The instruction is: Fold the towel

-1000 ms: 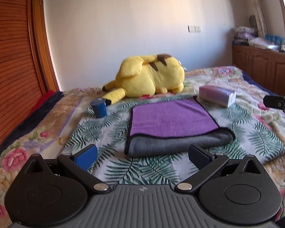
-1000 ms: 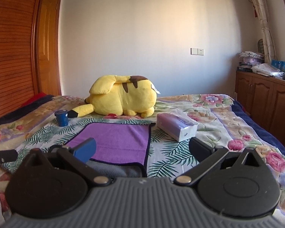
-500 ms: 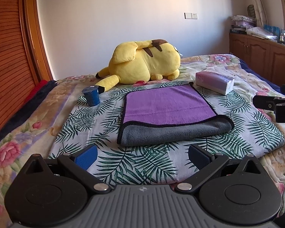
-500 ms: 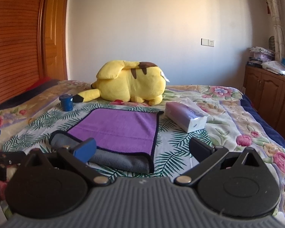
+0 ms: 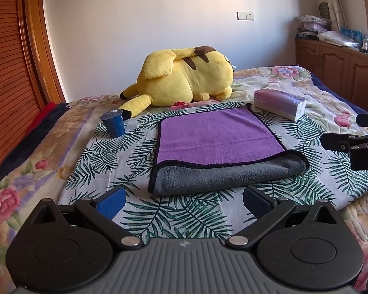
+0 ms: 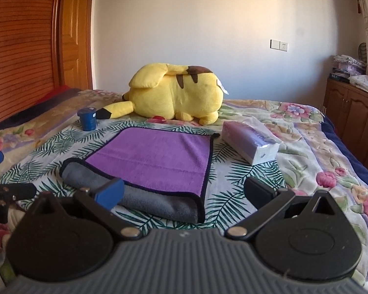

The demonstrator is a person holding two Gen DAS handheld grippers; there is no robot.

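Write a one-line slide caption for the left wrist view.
Open left claw faces a purple-and-grey folded towel on the bed, yellow plush toy behind it.

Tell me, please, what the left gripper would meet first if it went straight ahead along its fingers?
Probably the towel: its grey folded edge lies directly ahead of the open left gripper, with only bare bedspread between. Height above the bed is hard to judge.

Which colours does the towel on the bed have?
The towel is purple on top, grey underneath, with black edging; the left wrist view shows it best.
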